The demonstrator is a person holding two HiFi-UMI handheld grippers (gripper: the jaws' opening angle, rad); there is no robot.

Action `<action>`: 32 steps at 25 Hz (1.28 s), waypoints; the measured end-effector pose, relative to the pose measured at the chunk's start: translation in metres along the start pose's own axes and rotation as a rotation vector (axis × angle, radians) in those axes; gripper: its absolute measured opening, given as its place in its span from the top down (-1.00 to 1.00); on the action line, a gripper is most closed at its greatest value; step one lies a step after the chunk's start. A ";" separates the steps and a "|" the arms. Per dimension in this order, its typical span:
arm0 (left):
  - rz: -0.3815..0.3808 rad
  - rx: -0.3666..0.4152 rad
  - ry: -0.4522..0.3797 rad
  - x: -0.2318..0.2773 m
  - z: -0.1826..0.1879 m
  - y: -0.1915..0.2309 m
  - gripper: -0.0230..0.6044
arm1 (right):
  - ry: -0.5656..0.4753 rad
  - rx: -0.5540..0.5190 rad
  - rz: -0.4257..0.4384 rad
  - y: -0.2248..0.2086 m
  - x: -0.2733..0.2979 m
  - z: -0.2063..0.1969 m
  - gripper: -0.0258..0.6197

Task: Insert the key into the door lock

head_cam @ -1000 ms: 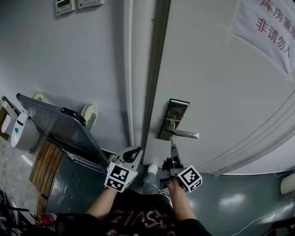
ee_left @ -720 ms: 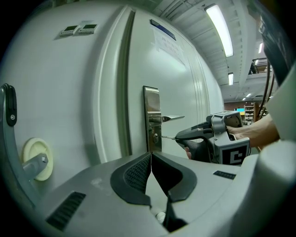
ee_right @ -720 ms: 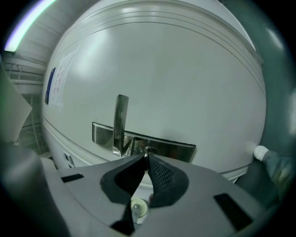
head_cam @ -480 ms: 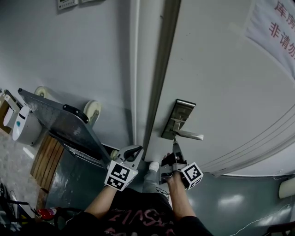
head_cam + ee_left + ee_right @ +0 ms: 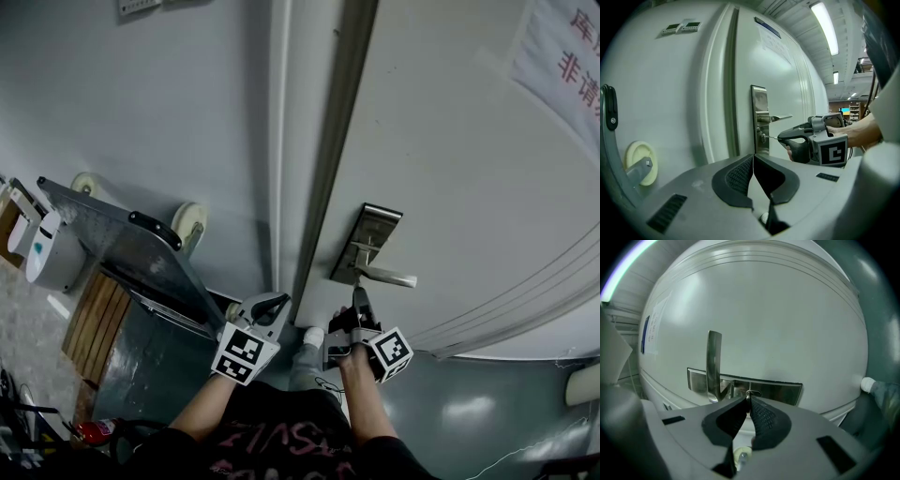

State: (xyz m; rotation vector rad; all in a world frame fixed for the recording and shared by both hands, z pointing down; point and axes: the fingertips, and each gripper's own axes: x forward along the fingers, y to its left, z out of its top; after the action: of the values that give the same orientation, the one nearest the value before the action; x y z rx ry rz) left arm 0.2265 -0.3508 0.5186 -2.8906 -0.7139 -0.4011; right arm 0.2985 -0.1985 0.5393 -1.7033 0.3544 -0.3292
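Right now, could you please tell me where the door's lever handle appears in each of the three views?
Head view: lever handle right of centre, pointing right, above the right tool.
Left gripper view: near centre, pointing right, above the key.
Right gripper view: left of centre, standing upright in the picture.
Shared landmark: the steel lock plate behind the handle.

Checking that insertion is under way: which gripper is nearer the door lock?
Right. The right gripper holds the key at the lock; the left gripper hangs apart, shut, toward the door edge.
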 end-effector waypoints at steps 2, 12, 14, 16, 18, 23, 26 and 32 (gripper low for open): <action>-0.007 0.004 0.002 0.001 0.000 -0.002 0.87 | -0.011 0.002 -0.007 -0.001 -0.001 0.000 0.67; -0.012 0.005 0.011 0.004 -0.003 0.000 0.87 | -0.051 0.018 0.001 -0.002 0.000 -0.001 0.67; -0.013 0.004 0.014 0.004 -0.004 0.000 0.87 | -0.042 0.019 0.008 -0.003 0.001 -0.003 0.67; -0.011 0.002 0.015 0.004 -0.004 0.000 0.87 | -0.024 0.019 0.007 -0.002 0.001 -0.008 0.67; -0.010 0.004 0.016 0.004 -0.004 0.001 0.87 | -0.001 0.006 0.002 -0.002 0.003 -0.012 0.67; -0.007 0.000 0.021 0.003 -0.007 0.002 0.87 | 0.004 0.041 0.009 -0.003 0.008 -0.011 0.67; -0.008 0.000 0.023 0.003 -0.008 0.001 0.87 | -0.003 0.061 0.003 -0.002 0.010 -0.014 0.67; -0.004 -0.003 0.024 0.005 -0.007 0.004 0.87 | 0.002 0.058 -0.003 -0.003 0.014 -0.013 0.67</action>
State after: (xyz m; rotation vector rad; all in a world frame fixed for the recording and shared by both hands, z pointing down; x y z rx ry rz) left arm 0.2308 -0.3532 0.5267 -2.8824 -0.7162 -0.4371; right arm 0.3061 -0.2158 0.5442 -1.6472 0.3415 -0.3404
